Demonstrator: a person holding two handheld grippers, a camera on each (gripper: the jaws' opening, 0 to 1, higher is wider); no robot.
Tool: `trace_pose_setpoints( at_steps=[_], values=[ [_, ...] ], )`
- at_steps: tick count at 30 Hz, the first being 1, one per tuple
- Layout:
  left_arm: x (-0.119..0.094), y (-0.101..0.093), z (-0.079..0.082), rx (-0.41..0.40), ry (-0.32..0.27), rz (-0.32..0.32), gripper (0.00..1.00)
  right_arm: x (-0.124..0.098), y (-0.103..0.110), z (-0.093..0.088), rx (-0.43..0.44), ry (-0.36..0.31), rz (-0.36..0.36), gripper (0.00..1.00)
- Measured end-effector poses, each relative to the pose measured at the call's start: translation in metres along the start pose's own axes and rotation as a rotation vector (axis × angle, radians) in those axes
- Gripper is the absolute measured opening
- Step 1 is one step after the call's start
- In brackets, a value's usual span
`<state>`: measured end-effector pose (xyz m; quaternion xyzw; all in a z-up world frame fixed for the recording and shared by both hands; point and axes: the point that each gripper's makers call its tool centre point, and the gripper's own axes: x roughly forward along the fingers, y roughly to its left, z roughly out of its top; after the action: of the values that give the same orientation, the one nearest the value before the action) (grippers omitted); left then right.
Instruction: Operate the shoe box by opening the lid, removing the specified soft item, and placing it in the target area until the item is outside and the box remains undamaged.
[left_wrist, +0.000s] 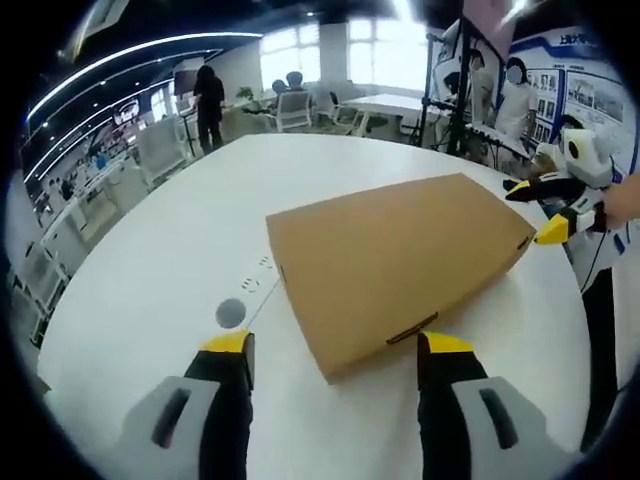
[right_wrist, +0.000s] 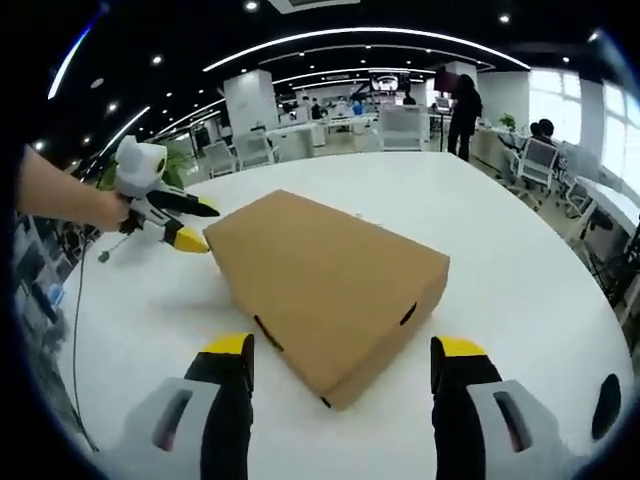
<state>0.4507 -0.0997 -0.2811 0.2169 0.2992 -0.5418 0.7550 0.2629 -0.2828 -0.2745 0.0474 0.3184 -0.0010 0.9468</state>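
Shoe box (left_wrist: 400, 262): brown cardboard, lid shut, lying flat on white round table (left_wrist: 150, 290). Centred in the left gripper view, with one corner toward the lower middle of the frame; centred likewise in the right gripper view (right_wrist: 325, 290), slots visible along the near edges.

Left gripper (left_wrist: 335, 365): jaws spread wide at the bottom of the left gripper view, yellow-tipped, pinching nothing. Right-hand tip just beside the box's near edge; left-hand tip over bare table. Seen also at the upper left of the right gripper view (right_wrist: 197, 225), held by a hand (right_wrist: 105, 210), lower yellow tip at the box's far corner; contact cannot be told.

Right gripper (right_wrist: 340, 360): jaws spread at the bottom of the right gripper view, either side of the box's near corner, gripping nothing. Seen also at the right edge of the left gripper view (left_wrist: 535, 212), tips apart, lower tip at the box's corner.

Small grey round mark (left_wrist: 231, 313) on the table, left of the box in the left gripper view.

Background: office with chairs (left_wrist: 295, 108), desks and standing people (left_wrist: 210, 100) at the top of the frame.
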Motion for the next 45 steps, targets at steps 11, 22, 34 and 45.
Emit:
trace_pose_setpoints(
  at_steps=[11,22,34,45],
  values=[
    [0.001,-0.008,-0.001,0.019,-0.009,-0.012,0.60,0.018,0.015,-0.011,-0.079,0.049,-0.006,0.64],
    [0.006,-0.013,-0.002,0.045,-0.001,-0.045,0.55,0.025,0.008,-0.016,-0.074,0.071,-0.042,0.63],
    [0.010,-0.018,-0.003,0.089,0.009,-0.078,0.51,0.024,0.008,-0.017,-0.076,0.079,-0.030,0.62],
    [0.009,-0.020,-0.007,0.041,0.003,-0.067,0.49,0.024,0.009,-0.017,-0.093,0.069,-0.015,0.60]
  ],
)
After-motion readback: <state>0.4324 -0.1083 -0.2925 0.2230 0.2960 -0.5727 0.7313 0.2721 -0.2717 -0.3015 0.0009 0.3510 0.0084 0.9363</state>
